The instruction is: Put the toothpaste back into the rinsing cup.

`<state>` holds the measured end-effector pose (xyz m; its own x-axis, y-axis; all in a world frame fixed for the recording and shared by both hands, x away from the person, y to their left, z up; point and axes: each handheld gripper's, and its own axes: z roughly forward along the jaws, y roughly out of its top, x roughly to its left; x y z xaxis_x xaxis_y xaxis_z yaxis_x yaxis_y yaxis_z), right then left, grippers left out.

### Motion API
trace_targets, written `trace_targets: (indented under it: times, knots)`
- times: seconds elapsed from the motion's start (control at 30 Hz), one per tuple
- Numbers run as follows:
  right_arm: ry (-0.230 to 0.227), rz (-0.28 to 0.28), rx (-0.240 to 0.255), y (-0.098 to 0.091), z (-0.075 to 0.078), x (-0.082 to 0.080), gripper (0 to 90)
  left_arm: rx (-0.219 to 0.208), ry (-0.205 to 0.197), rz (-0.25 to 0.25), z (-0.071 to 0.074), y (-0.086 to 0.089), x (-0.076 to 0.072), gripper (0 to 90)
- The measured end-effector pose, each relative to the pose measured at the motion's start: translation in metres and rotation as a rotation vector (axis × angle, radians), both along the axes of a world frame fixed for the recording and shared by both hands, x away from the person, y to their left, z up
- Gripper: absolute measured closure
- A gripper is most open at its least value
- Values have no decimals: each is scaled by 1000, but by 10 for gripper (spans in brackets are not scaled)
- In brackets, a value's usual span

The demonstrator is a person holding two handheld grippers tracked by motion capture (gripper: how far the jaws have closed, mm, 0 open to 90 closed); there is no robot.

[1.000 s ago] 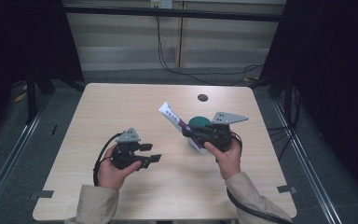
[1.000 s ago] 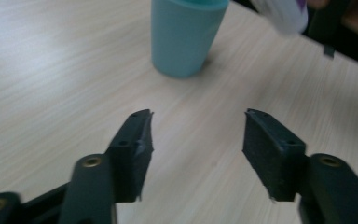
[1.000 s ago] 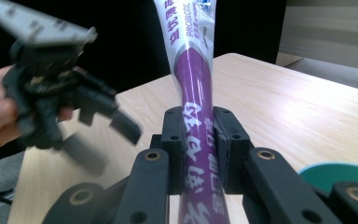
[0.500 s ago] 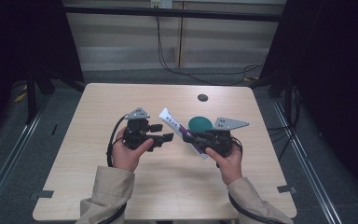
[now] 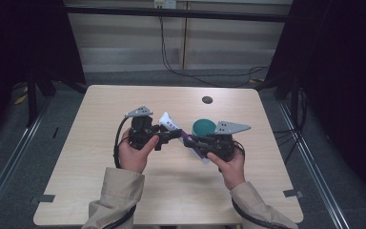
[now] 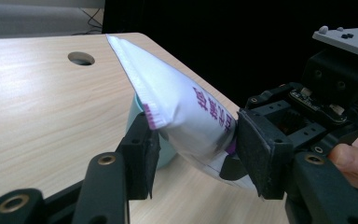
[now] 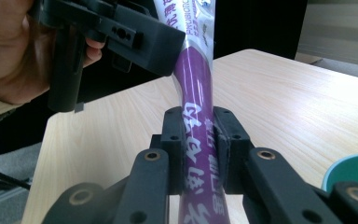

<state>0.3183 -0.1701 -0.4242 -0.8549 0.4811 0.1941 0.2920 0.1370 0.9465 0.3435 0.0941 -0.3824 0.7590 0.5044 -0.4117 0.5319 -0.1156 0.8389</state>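
Holding observed: a sachet (image 5: 168, 121) is carried clear of the worktop (image 5: 100, 191) at the centre of the high view, slanting from upper left to lower right, with one pair of tongs at each end.
Right tongs (image 7: 199, 140): closed on the purple lower part of the sachet, with the pads pressed flat on both faces. This is judged to be the anchoring grip.
Left tongs (image 6: 193, 140): the jaws have just been closing with the white upper part of the sachet between them, and the pads now appear to bear on both of its sides.
Reason for the hold: with both ends gripped and the sachet kept in the air, a pull or tear across the top is judged to be in preparation.
Teal cup (image 5: 204, 127): standing on the worktop just behind the right tongs, near enough to be judged the receiver of the contents.
Worktop hole (image 5: 207, 99): a round opening set well behind the cup and not in use.
Writing: purple East Asian characters are printed on the white part and white ones on the purple band, and they are not read with confidence.
Latin lettering: "PROBIOTIC" is read at the top of the right gripper view, with its end cut off. The smaller print below it is too fine to read.
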Motion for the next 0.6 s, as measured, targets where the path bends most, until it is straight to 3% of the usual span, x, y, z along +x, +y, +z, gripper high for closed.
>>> trace_targets:
  times: [0.13,0.27,0.37,0.6]
  knots:
    - [-1,1,-16,4,1,0,760,-13,16,31,-1,-2,0,459]
    - [0,4,-3,5,0,0,759,-48,50,43,1,0,-1,501]
    - [3,13,-9,7,0,0,758,-63,30,30,7,1,-6,603]
    - [0,16,-19,11,2,-2,731,-4,-21,39,19,-4,-15,712]
